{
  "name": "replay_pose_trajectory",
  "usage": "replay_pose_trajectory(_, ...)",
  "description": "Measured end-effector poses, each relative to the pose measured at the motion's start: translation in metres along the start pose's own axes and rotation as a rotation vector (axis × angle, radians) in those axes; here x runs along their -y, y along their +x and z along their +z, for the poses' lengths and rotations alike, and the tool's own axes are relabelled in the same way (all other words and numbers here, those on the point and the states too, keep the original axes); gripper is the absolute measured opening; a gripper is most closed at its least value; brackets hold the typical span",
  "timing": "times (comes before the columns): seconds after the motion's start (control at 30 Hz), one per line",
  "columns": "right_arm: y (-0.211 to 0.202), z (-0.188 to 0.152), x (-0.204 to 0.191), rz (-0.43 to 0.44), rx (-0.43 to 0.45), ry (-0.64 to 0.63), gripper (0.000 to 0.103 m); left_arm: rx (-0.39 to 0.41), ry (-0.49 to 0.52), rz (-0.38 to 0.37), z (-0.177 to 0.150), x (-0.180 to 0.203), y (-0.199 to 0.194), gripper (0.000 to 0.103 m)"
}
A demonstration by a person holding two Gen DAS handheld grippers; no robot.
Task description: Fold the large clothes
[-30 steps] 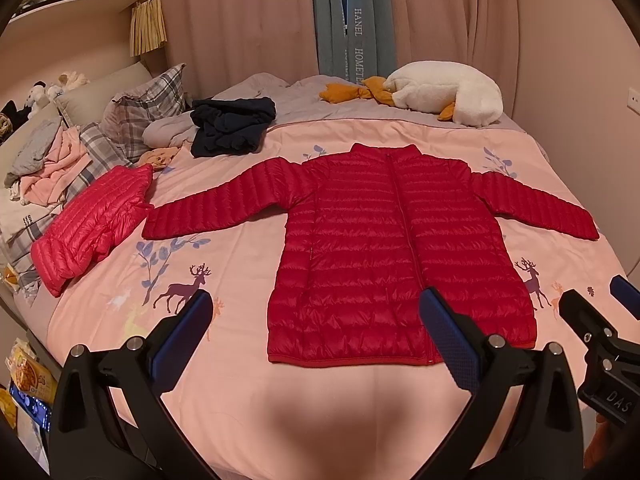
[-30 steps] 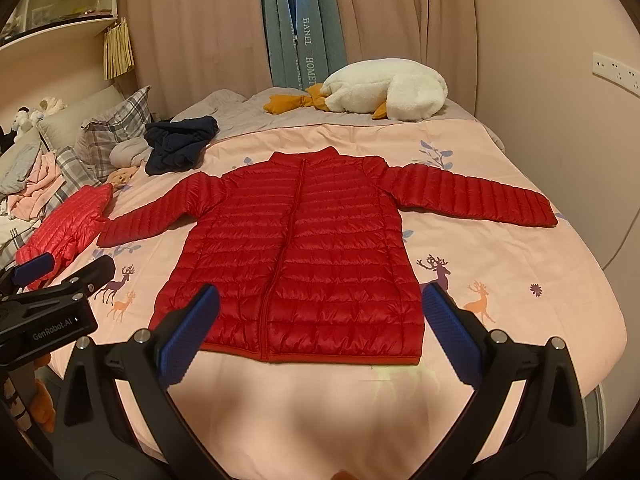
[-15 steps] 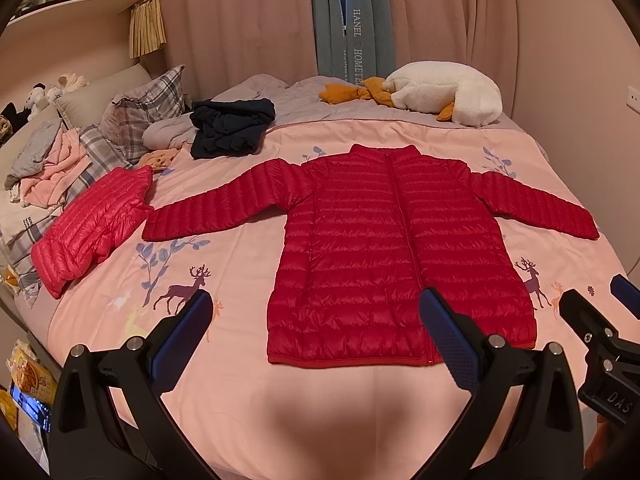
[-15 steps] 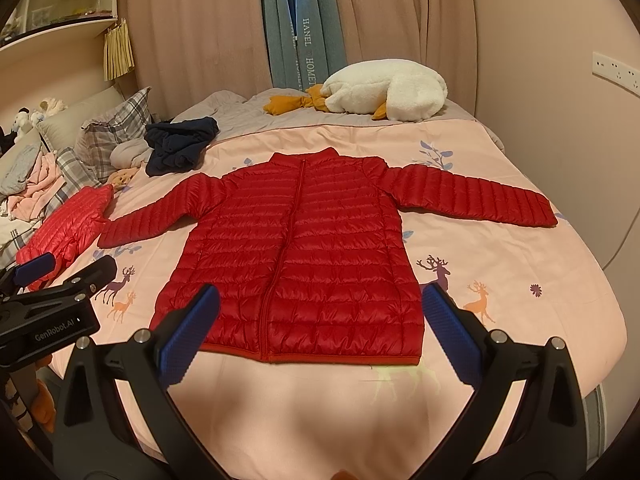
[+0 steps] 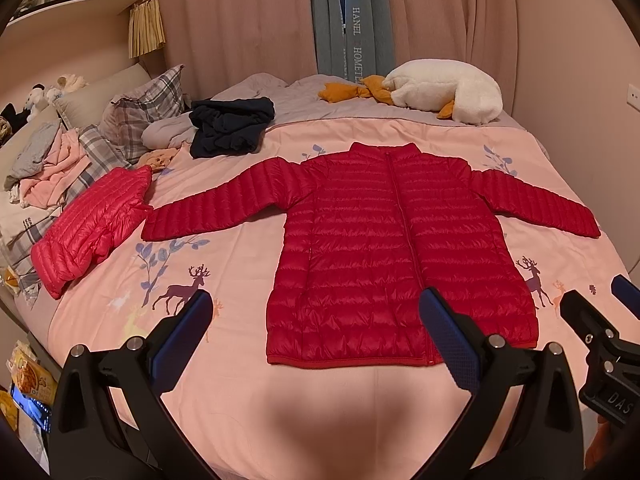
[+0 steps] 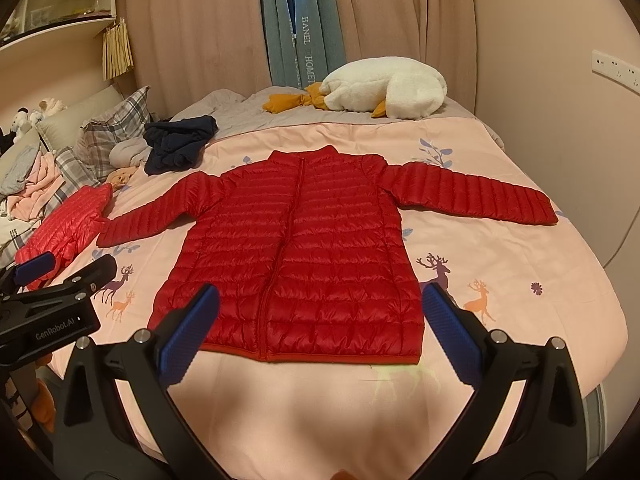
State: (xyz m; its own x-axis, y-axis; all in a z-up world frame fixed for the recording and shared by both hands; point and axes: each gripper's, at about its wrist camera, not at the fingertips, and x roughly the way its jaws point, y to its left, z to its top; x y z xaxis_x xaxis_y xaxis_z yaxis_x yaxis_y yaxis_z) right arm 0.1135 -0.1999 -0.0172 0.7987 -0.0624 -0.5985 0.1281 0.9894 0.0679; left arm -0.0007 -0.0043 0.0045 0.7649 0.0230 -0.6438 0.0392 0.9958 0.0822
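A red quilted puffer jacket lies flat, front up and zipped, on the pink bedspread, both sleeves spread out sideways. It also shows in the right wrist view. My left gripper is open and empty, held above the bed's near edge in front of the jacket's hem. My right gripper is open and empty, also just short of the hem. Each gripper shows at the edge of the other's view.
A folded pink-red puffer jacket lies at the left. A dark navy garment, plaid pillows and piled clothes sit at the far left. A white plush goose lies at the head. A wall stands right.
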Motion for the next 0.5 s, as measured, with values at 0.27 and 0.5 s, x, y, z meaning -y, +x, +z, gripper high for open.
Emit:
replay_pose_trajectory(0.27, 0.033, -0.006, 0.034, 0.318, 0.003, 0.246, 0.101, -0.063, -0.131, -0.159, -0.006, -0.024, 0.044, 0.102)
replay_pose_trajectory(0.5, 0.058, -0.016, 0.062, 0.397, 0.105, 0.418, 0.101, -0.118, -0.476, -0.372, -0.024, -0.092, 0.127, 0.102)
